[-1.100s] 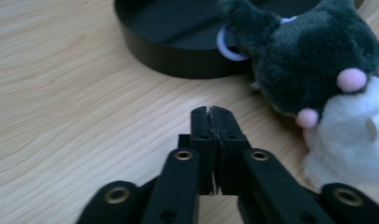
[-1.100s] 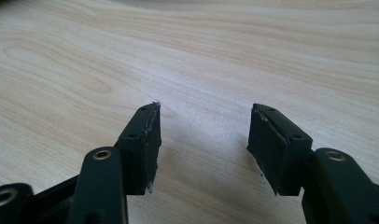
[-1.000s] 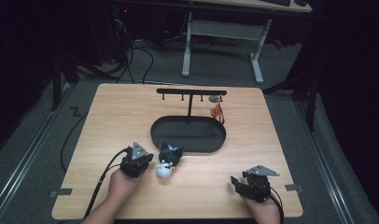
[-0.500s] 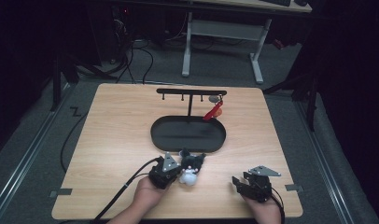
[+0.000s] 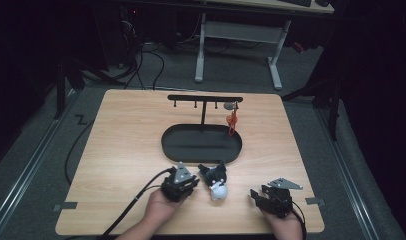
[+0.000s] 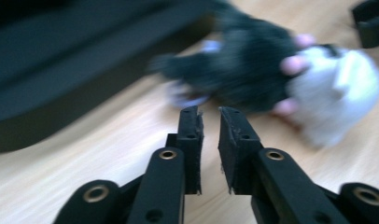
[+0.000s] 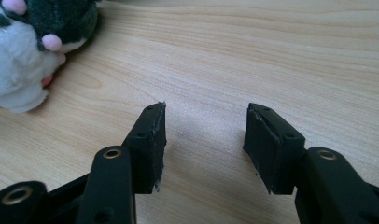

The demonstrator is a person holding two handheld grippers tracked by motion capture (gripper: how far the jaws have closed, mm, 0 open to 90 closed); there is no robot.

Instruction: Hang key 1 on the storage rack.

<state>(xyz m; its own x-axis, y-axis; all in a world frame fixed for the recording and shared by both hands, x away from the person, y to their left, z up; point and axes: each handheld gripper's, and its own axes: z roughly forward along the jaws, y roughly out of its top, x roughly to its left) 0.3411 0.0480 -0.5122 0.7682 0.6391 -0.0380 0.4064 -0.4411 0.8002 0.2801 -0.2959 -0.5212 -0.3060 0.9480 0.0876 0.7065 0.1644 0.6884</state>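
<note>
The plush [image 5: 216, 183] lies on the bench [image 5: 126, 140], lower middle of the high view, just below the black tray [image 5: 201, 146]. Its long axis runs upper left to lower right, dark end toward the tray, white end toward the person. The left tongs [image 5: 187, 181], just left of it, have just been opening; their jaws stand slightly apart with nothing between them, so the plush looks released. The right tongs [image 5: 258, 196] hang apart and empty at lower right, having just been closing. Next, a regrasp would probably call for lining up across the plush's narrow middle.
</note>
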